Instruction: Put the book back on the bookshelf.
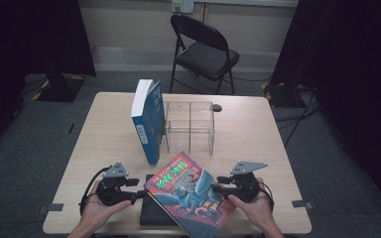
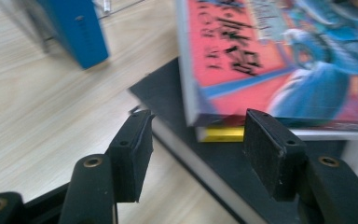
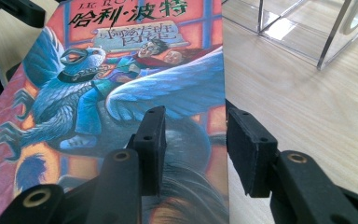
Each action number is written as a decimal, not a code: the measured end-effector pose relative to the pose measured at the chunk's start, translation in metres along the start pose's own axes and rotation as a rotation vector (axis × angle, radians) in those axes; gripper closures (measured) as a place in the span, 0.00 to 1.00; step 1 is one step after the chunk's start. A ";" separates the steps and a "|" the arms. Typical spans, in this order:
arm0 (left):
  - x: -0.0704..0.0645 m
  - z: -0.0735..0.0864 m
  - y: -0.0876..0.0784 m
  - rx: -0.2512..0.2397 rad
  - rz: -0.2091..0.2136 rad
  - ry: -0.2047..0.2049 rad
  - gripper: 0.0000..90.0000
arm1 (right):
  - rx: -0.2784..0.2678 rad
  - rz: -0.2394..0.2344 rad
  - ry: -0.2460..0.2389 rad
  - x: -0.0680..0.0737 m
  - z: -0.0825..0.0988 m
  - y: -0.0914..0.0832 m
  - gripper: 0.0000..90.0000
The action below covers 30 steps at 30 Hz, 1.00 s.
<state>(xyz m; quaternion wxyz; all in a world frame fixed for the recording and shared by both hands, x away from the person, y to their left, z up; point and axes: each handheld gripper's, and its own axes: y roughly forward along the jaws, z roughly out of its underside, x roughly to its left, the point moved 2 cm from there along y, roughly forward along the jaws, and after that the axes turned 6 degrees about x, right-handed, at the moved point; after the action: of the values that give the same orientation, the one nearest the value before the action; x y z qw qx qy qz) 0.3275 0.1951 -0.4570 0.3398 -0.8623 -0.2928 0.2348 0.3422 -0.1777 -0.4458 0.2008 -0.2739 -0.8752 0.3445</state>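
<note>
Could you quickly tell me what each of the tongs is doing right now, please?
Left tongs: open, pads apart at the colourful book's corner, not pressing it.
Right tongs: astride that book's edge; grip cannot be told.

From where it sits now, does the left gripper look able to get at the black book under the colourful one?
Probably yes. The left gripper is open at the near-left corner of the black book, whose left edge juts out bare from under the colourful book. Nothing stands between them, though the colourful book covers most of it.
</note>
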 end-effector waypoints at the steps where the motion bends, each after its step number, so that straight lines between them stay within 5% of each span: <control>1: 0.002 -0.001 0.001 0.005 0.005 0.000 0.47 | -0.001 -0.002 0.002 0.000 0.000 0.000 0.64; 18: 0.012 -0.014 0.014 -0.041 0.039 -0.041 0.50 | 0.000 0.007 0.022 0.004 0.008 -0.006 0.64; 30: 0.024 -0.038 0.036 -0.070 -0.017 -0.092 0.48 | 0.000 0.012 0.034 0.015 0.022 -0.016 0.63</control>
<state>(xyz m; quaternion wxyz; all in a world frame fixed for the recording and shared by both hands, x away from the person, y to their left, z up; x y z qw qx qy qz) 0.3800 0.1724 -0.4623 0.2976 -0.8596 -0.3234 0.2607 0.3131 -0.1888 -0.4464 0.2137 -0.2849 -0.8701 0.3407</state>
